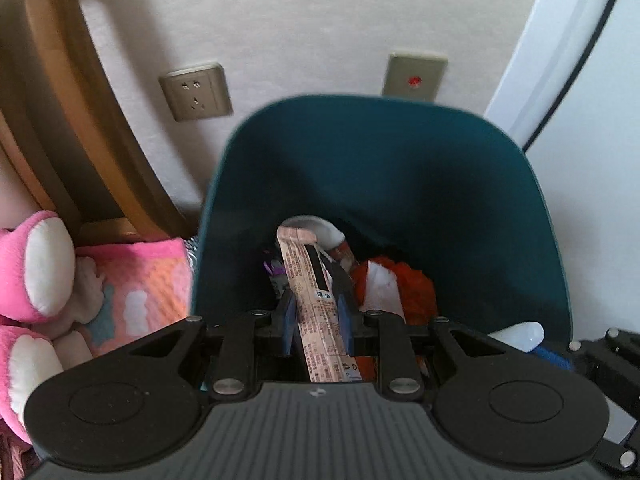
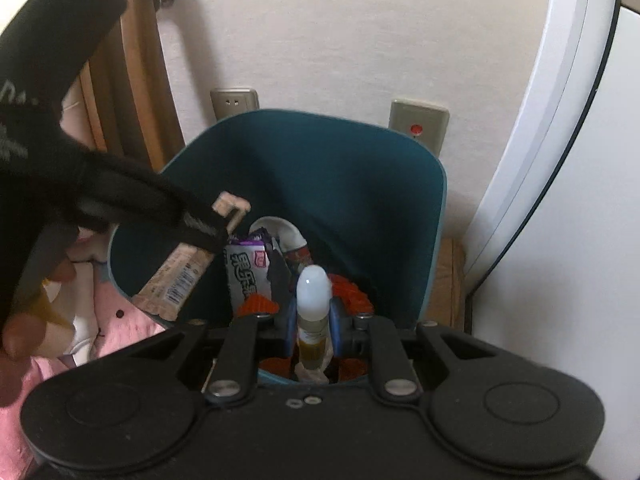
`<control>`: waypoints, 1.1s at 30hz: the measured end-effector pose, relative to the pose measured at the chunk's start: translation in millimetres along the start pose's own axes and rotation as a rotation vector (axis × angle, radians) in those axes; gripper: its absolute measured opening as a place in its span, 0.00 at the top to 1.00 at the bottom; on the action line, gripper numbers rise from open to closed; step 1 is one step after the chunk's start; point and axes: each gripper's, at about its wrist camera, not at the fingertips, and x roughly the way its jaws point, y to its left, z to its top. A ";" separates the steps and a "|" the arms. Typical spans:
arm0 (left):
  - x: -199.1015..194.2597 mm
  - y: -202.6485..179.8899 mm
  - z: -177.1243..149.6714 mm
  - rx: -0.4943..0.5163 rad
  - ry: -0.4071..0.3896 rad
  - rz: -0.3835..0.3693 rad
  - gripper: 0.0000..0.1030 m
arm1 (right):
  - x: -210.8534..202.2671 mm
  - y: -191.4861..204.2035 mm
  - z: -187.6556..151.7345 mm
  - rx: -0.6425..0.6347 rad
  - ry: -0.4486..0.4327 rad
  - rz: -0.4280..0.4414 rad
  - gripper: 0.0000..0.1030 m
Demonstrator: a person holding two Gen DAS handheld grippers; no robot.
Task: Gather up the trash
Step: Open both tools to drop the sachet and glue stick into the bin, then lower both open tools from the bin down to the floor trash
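Over the teal bin [image 1: 384,184], my left gripper [image 1: 318,320] pinches a long pink wrapper [image 1: 316,312] and my right gripper [image 2: 313,320] clamps a white-capped tube [image 2: 313,300], so next both must let go.

Both wrist views look closely down into the teal bin [image 1: 384,184]

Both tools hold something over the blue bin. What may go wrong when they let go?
1. The long wrapper in the left tool reaches back past the near rim of the bin; released here, it may tip out onto the pink blanket.
2. The capped bottle in the right tool sits near the rim too and may bounce off the piled trash.
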 end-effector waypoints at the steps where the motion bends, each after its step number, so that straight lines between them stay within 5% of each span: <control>1: 2.3 -0.9 -1.2 -0.001 0.007 -0.003 0.78 | 0.1 -0.5 0.8 0.002 0.000 0.003 0.82; 10: 13.9 2.2 -6.5 -0.032 0.072 -0.068 0.78 | -3.6 -1.6 0.5 -0.003 0.017 0.042 0.78; 14: 6.6 7.9 -8.0 -0.076 0.066 -0.091 0.66 | -13.5 -3.1 1.3 0.006 0.000 0.061 0.72; 18: -14.8 6.6 -12.2 -0.063 0.004 -0.090 0.42 | -26.2 -5.8 4.1 0.025 -0.024 0.077 0.69; 33: -112.4 13.5 -47.5 0.014 -0.181 -0.111 0.39 | -93.2 -12.5 -11.4 0.088 -0.128 0.119 0.54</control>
